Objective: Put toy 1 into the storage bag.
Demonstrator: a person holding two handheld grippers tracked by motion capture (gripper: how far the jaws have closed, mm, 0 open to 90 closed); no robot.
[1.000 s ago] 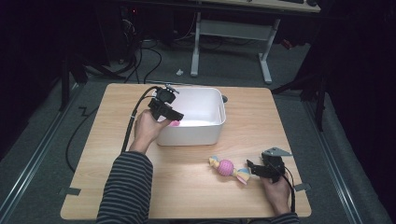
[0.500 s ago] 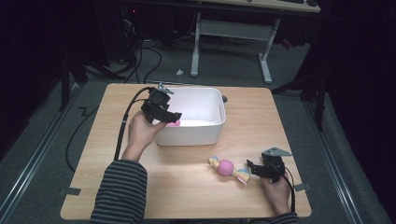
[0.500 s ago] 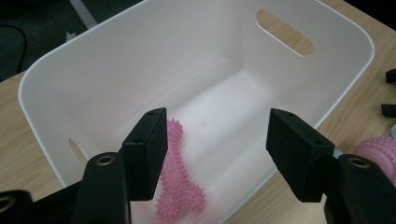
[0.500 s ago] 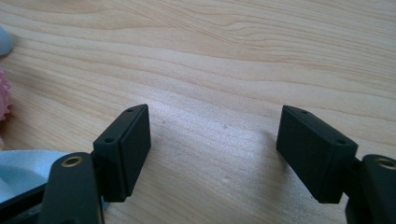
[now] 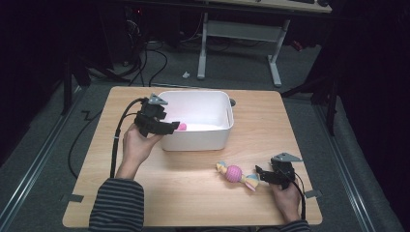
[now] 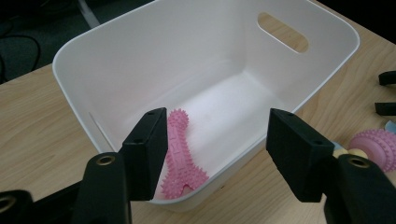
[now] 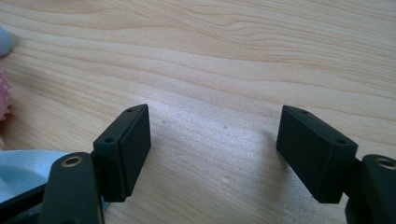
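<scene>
A white bin [image 5: 212, 140] stands mid-table with a pink spiky bone toy [image 5: 182, 126] lying inside at its left end. My left gripper [image 5: 170, 128] hovers open at that end's rim. In the left gripper view the jaws stand wide apart around nothing [image 6: 217, 140], with the bone toy [image 6: 180, 154] below them against the bin wall [image 6: 187, 46]. A pink ball toy with pale ends [image 5: 235, 174] lies on the table in front of the bin. My right gripper [image 5: 259, 174] rests open just right of it, over bare wood [image 7: 212, 140]. The toy's pale blue end [image 7: 23, 163] touches the left jaw.
The wooden table [image 5: 145, 203] has open room left of and in front of the bin. A black cable [image 5: 118, 130] trails from the left gripper down the table's left side. The bin has a handle slot [image 6: 282, 31] in its far end wall.
My left gripper has drawn back leftward and toward the person, from over the bin to its left rim. The right gripper and ball toy have not moved.
</scene>
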